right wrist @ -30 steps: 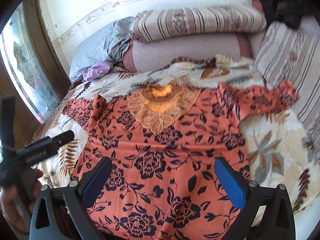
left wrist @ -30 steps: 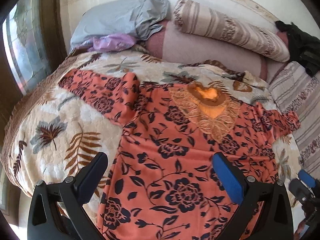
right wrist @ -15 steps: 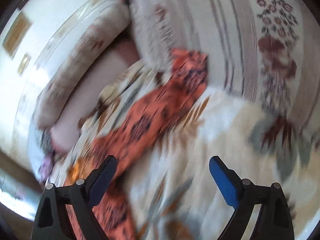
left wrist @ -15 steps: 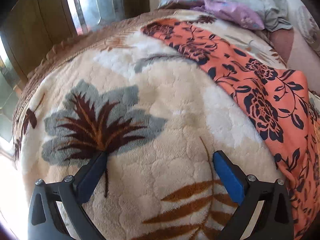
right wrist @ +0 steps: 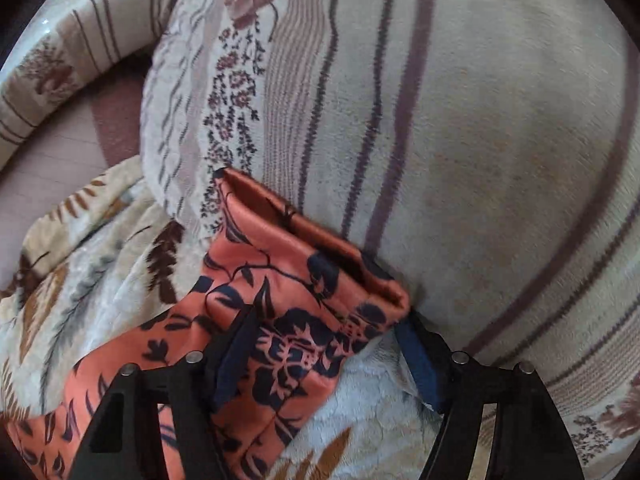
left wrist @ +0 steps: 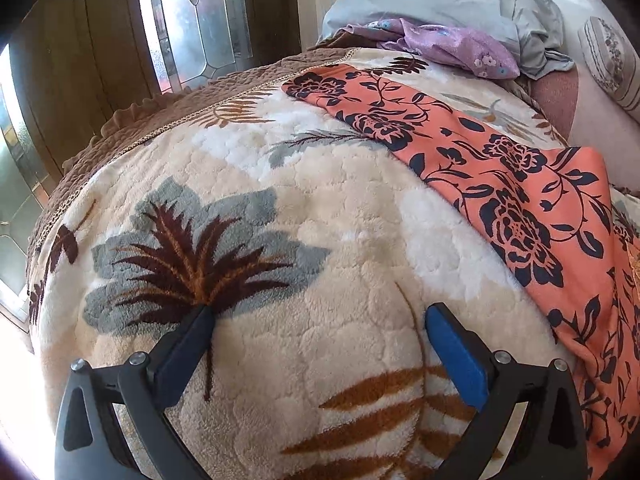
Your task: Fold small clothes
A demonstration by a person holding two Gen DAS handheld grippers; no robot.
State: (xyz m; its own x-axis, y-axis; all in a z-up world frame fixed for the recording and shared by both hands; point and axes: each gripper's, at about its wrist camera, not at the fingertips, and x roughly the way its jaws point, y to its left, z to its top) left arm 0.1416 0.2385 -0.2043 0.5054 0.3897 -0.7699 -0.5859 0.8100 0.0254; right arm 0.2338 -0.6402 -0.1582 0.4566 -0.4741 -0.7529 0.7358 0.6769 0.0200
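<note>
While the left gripper (left wrist: 318,318) sits wide apart over bare blanket (left wrist: 280,208), the orange dress (left wrist: 500,184) is off to its right. Right gripper (right wrist: 324,330) is spread wide around a sleeve (right wrist: 296,300), with a striped pillow (right wrist: 460,120) behind

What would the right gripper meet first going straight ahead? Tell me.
The right gripper is open around the orange floral sleeve's end; straight on, it likely meets that cuff first, then the striped cushion just behind it. Depth is unclear.

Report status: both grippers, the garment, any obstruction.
Left gripper open over blanket. Right gripper open, straddling orange sleeve. Striped cushion against sleeve end.
</note>
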